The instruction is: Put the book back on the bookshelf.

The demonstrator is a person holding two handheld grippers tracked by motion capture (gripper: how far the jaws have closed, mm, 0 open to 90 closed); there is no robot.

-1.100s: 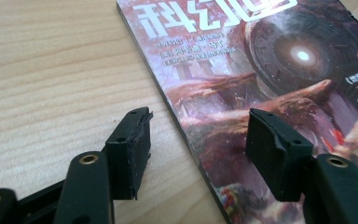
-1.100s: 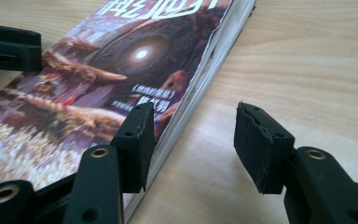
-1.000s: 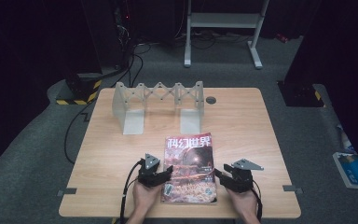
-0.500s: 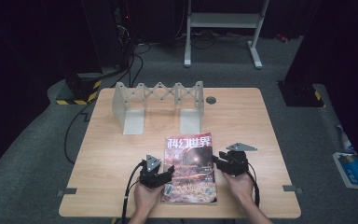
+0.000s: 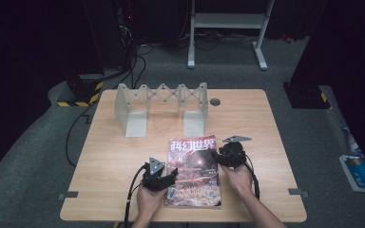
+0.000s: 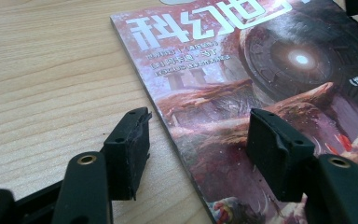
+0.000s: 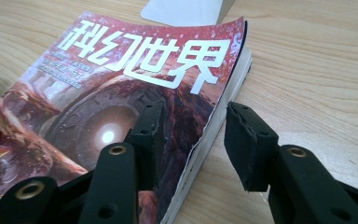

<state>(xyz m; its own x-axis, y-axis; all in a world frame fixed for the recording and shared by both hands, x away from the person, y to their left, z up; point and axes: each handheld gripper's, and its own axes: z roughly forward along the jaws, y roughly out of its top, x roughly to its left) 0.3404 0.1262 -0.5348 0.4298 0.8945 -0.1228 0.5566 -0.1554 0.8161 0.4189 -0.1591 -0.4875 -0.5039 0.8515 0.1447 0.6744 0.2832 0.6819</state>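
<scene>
A magazine (image 5: 192, 171) with a reddish sci-fi cover and large white characters lies flat on the wooden table (image 5: 114, 156) near its front edge. My left gripper (image 5: 171, 176) is at the magazine's left edge. In the left gripper view it (image 6: 200, 126) stands open, one jaw over bare wood and the other over the cover (image 6: 261, 60). My right gripper (image 5: 217, 156) is at the magazine's right edge, higher up the page. There it (image 7: 196, 121) is open and straddles the page edges, which curl up slightly, with its left jaw over the cover (image 7: 121, 70).
A grey accordion-style rack (image 5: 161, 107) stands behind the magazine, with one foot (image 7: 186, 11) close to the magazine's top edge. A round grommet (image 5: 215, 101) sits at the back of the table. On the floor are a white frame (image 5: 228, 21) and a blue booklet (image 5: 359, 171).
My right gripper has moved forward and left, from beside the magazine's lower right to astride its right edge. The left gripper and the magazine have stayed put.
</scene>
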